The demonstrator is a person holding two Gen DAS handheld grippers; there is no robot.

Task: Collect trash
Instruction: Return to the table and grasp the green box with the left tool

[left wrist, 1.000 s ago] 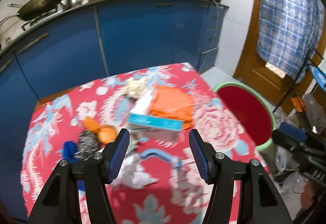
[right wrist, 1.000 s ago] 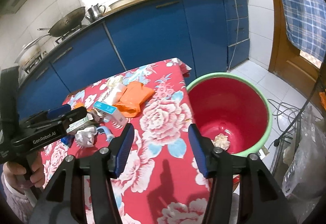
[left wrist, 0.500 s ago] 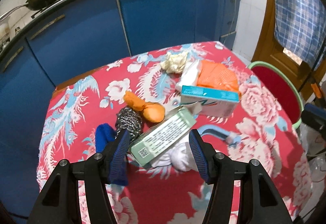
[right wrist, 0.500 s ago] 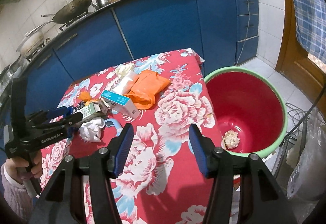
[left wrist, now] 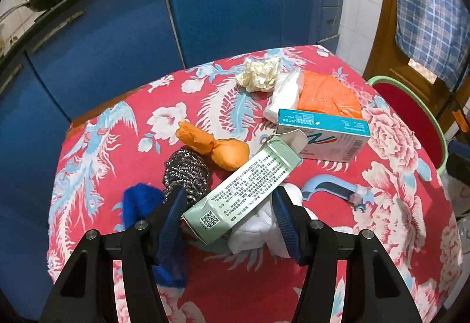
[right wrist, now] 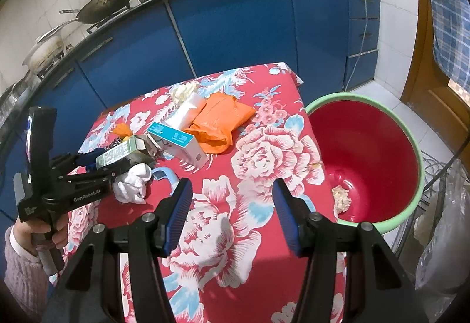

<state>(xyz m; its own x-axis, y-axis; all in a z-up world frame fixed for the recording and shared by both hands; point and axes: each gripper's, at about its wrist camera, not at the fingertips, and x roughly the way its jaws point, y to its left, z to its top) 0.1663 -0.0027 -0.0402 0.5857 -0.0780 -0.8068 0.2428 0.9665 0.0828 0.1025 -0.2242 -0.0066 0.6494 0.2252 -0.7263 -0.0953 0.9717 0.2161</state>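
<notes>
1. Trash: the green carton (left wrist: 243,190) lies slantwise between the pads of the left gripper (left wrist: 230,214), on the red cloth (left wrist: 396,190) near its front left. One second ago the gripper was higher and farther back, with the carton out of reach; it has since closed in.
2. Left gripper: jaws wide, straddling the carton's near end. Contact with the pads cannot be confirmed; nothing is held.
3. Immediately adjacent: white wad (left wrist: 258,232) beneath the carton, steel scourer (left wrist: 186,170) and blue rag (left wrist: 141,202) to its left, orange wad (left wrist: 223,149) beyond.
4. Farther out: teal box (left wrist: 323,129), orange bag (left wrist: 329,93), crumpled paper (left wrist: 260,74).
5. Right gripper (right wrist: 232,214): wide open, empty, above the cloth beside the red bin (right wrist: 367,146), which already holds one scrap (right wrist: 342,196).
6. Assessment: approach complete; closing on the carton appears the next step. Most items remain uncollected.
</notes>
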